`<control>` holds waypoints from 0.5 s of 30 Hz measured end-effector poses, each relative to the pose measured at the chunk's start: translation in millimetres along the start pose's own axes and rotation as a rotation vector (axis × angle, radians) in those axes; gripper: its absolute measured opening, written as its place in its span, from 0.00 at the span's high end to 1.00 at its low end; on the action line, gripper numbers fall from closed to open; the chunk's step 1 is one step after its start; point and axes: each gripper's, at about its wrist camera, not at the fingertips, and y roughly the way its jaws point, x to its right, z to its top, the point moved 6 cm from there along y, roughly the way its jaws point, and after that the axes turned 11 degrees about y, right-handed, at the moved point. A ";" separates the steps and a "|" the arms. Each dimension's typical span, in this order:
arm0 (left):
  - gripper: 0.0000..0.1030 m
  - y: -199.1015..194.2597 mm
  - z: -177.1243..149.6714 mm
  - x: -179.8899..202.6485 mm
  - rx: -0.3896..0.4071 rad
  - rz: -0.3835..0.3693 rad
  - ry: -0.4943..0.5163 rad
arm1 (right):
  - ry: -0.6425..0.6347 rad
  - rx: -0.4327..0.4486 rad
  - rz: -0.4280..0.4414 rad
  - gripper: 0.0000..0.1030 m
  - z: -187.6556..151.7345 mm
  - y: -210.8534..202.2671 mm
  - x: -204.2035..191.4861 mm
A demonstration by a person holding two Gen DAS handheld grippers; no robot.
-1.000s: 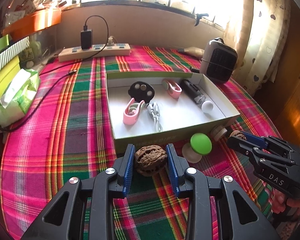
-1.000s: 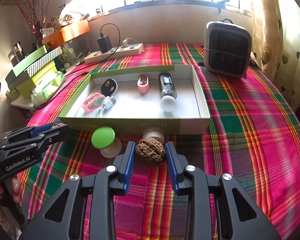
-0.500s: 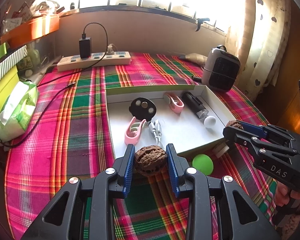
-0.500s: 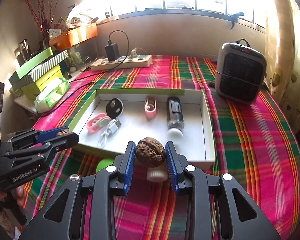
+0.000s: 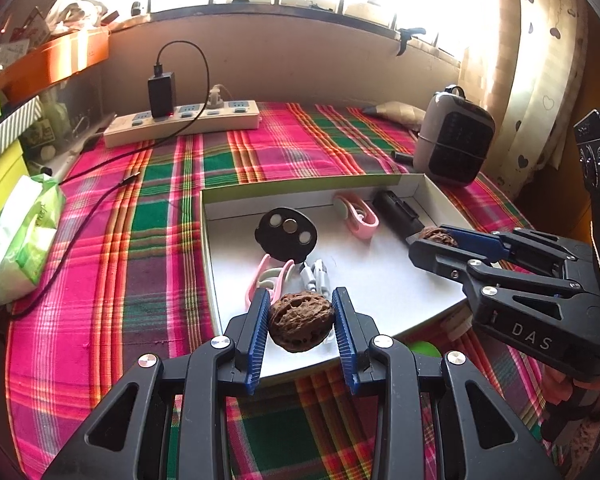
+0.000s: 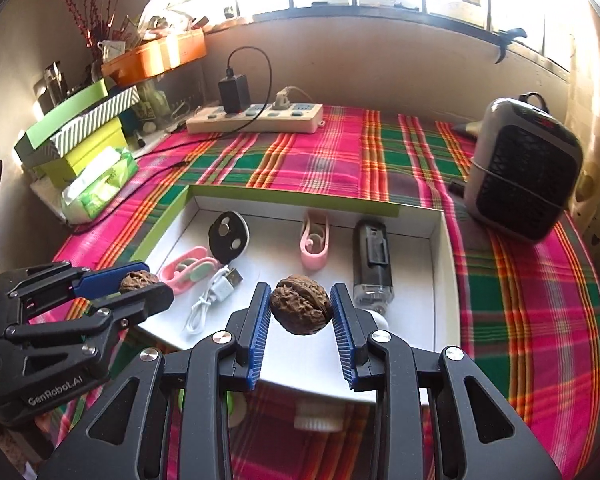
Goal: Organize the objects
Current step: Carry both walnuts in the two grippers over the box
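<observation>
Both tongs carry a walnut over the tray. Left tongs [image 5: 301,322] clamp one walnut [image 5: 302,322] above the tray's near rim [image 5: 428,322], open white floor at twelve o'clock. Right tongs [image 6: 301,310] grip the other walnut [image 6: 301,309], flashlight [image 6: 371,264] at one o'clock, cable [image 6: 210,300] at nine o'clock.
</observation>
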 end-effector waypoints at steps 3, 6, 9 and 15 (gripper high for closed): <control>0.71 6.6 -0.8 -1.1 -0.015 0.003 0.002 | -0.010 -0.023 -0.009 0.69 0.5 11.1 1.4; 0.71 13.3 -2.7 -1.4 -0.033 0.005 0.008 | -0.013 -0.042 -0.016 0.69 2.5 20.5 3.4; 0.71 15.7 -2.4 -0.8 -0.033 0.008 0.015 | -0.023 -0.053 -0.014 0.69 4.2 26.6 2.8; 0.71 19.0 0.2 -0.7 -0.033 0.020 0.032 | -0.042 -0.070 -0.022 0.69 4.8 38.3 2.1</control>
